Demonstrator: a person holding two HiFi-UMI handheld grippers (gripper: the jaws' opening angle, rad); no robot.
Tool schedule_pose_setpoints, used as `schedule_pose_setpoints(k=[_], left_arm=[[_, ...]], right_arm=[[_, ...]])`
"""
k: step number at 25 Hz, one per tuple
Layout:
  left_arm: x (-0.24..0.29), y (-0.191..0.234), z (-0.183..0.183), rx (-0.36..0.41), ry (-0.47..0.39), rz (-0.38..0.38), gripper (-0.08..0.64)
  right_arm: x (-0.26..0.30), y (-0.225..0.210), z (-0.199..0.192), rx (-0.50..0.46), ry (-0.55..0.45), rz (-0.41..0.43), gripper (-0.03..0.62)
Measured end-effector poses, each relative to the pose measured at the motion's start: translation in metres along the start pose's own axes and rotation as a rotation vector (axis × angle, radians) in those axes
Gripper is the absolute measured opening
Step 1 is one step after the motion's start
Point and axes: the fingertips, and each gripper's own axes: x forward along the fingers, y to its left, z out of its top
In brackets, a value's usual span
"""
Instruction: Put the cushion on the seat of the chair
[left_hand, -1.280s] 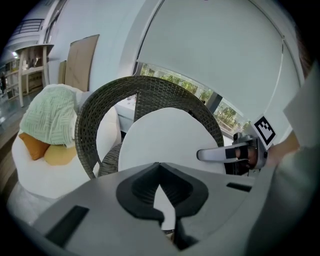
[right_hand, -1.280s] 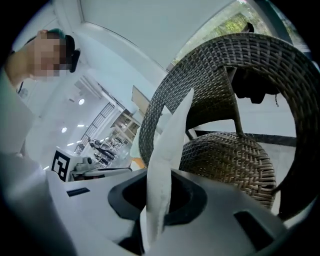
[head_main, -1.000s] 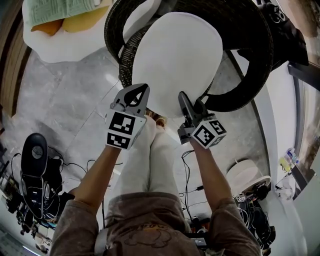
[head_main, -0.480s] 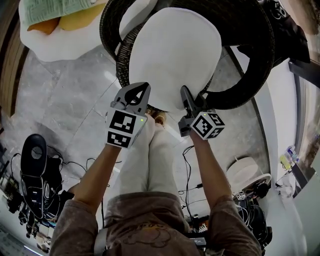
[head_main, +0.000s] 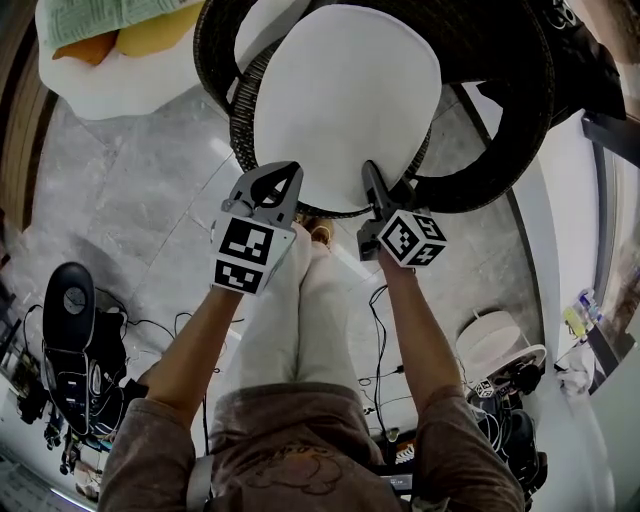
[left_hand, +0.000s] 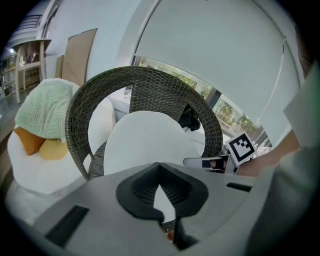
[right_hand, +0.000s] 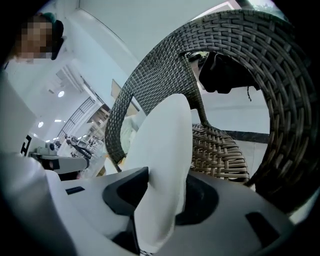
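In the head view the white cushion (head_main: 345, 100) lies flat inside the wicker chair (head_main: 500, 160), and the left tongs (head_main: 287, 174) and right tongs (head_main: 370, 176) meet its edge at the chair's open front, side by side to keep it level. In the left gripper view the left tongs are nipped narrow on a thin sliver of that edge, probably to steady it. In the right gripper view the right tongs' jaws have just been opening, with the thick edge between them touching both pads above the chair's woven seat (right_hand: 220, 150), so it is probably being let go.
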Motion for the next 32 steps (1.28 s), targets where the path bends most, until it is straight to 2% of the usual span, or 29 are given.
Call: schedule_pose_setpoints(k=[2,5,8,22,32], left_arm=[[0.000,-0.002,-0.001,-0.001,0.000,0.000,0.005],[-0.001,-0.005,-0.001,-0.001,-0.002,-0.002,0.005],[-0.002,-0.008,-0.003,-0.001,-0.004,-0.004,0.005],[-0.016,-0.021,-0.006,-0.001,-0.015,-0.005,0.005],[-0.031,-0.034,0.009,0.007,-0.029,-0.005,0.005]], right_arm=[[-0.001,-0.001,-0.001,-0.005,0.003,-0.017,0.166],[-0.003,-0.005,-0.002,-0.018,0.015,-0.043,0.230],[-0.006,-0.008,-0.005,-0.041,0.021,-0.063,0.256],[-0.035,-0.012,-0.009,-0.056,0.020,-0.119,0.267],[-0.054,0.028,0.010,-0.065,0.001,-0.052,0.265]])
